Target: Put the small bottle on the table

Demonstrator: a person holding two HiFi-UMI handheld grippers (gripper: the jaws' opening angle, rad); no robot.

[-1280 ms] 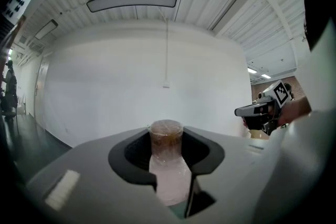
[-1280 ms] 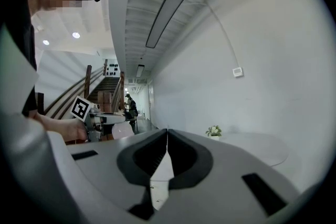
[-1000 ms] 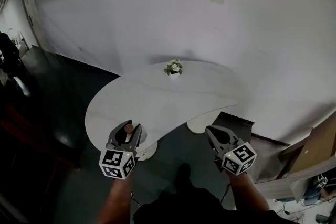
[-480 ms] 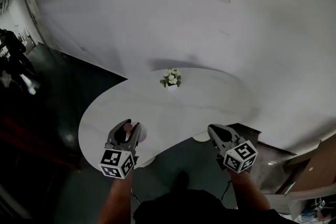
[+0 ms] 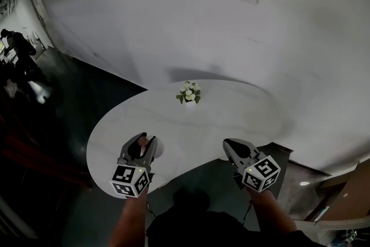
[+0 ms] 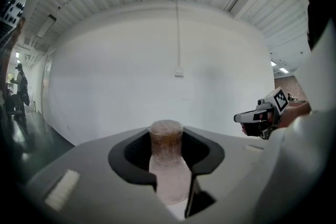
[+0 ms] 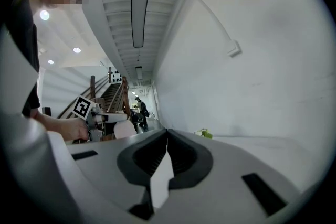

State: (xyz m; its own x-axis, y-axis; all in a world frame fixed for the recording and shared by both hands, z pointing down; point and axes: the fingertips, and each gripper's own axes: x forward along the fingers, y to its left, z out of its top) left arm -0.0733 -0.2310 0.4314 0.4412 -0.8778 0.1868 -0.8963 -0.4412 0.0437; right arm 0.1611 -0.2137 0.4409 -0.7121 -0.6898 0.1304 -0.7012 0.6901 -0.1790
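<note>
Left gripper [image 5: 140, 146] is clamped on the small bottle [image 6: 167, 162], upright between its jaws, over the near edge of the curved white desk [image 5: 231, 113]. Right gripper [image 5: 229, 145] is closed, nothing in it. White wall [image 5: 173, 20], dark floor [image 5: 81, 92].

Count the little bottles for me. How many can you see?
1. The small bottle is clamped in the left gripper, held above the near edge of the white table. No other bottle shows, and nothing looks hidden.
</note>
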